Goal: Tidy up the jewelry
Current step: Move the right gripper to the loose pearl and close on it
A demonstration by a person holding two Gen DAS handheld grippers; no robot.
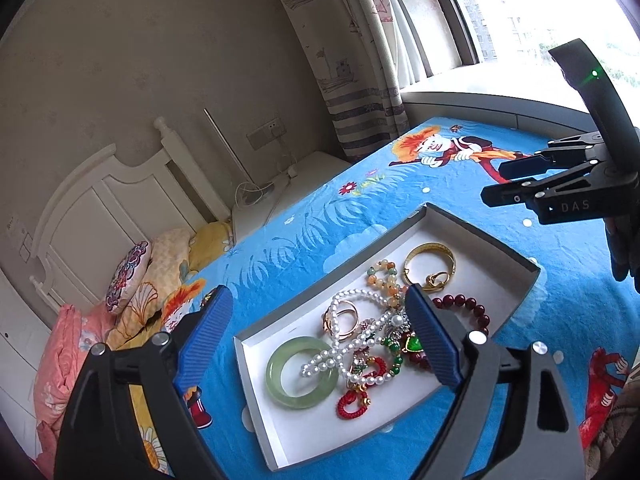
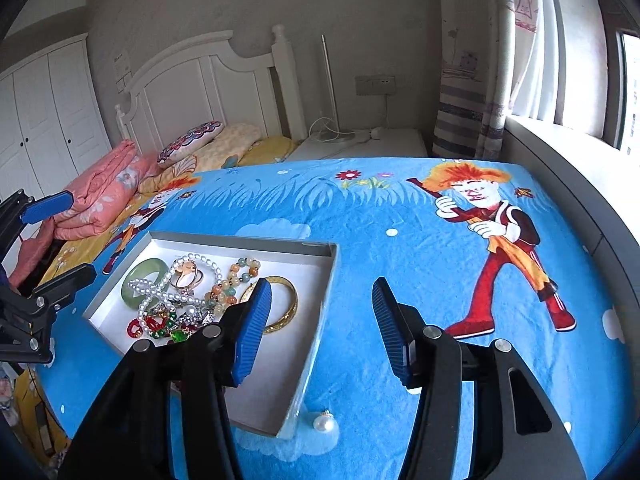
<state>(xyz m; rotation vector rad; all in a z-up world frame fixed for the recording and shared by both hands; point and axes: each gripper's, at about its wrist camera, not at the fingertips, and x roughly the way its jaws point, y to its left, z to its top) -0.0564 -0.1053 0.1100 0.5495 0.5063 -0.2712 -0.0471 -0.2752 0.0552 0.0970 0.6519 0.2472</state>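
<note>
A shallow white box lies on the blue cartoon bedsheet. It holds a jade bangle, a pearl necklace, a gold bangle, a dark red bead bracelet, rings and coloured bead pieces. A loose pearl earring lies on the sheet beside the box's near corner. My left gripper is open above the box. My right gripper is open over the box's right wall, and shows in the left wrist view.
The bed's white headboard, pillows and a folded pink quilt are at the far end. A white nightstand with cables, a curtain and a window ledge border the bed.
</note>
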